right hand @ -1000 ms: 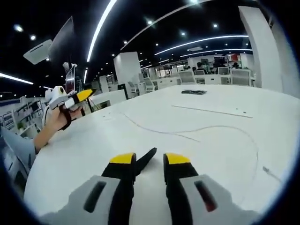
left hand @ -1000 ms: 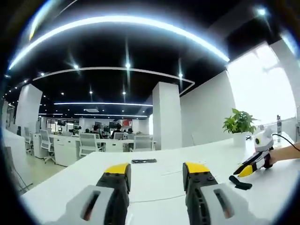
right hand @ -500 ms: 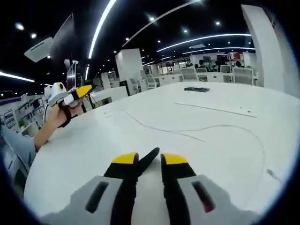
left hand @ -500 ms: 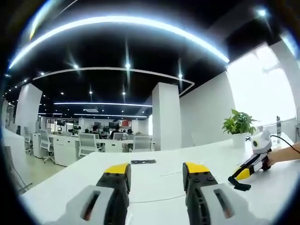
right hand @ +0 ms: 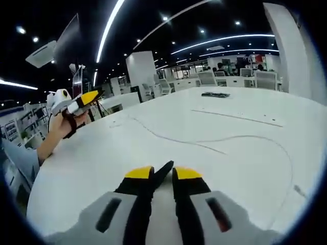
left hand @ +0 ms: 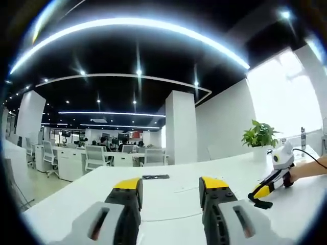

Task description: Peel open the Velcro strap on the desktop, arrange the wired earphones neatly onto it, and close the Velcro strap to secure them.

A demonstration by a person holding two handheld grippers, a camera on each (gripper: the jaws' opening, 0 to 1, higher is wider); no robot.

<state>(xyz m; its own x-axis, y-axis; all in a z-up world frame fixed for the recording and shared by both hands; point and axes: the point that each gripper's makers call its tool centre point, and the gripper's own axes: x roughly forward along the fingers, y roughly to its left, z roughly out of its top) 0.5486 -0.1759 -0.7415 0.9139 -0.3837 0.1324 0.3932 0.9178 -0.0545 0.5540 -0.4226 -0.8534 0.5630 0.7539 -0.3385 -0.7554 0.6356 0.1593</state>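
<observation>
Right claw (right hand: 162, 173) pinches Velcro strap (right hand: 162, 171) — mostly hidden.

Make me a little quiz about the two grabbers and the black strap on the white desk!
1. True or false: the right gripper has its yellow tips closed on the black Velcro strap.
2. The left gripper is: A open, B shut on the earphone cable.
3. Fill in: the thin cable lies loose on the white ____.

Key: 1 true; 2 A; 3 desk.
</observation>
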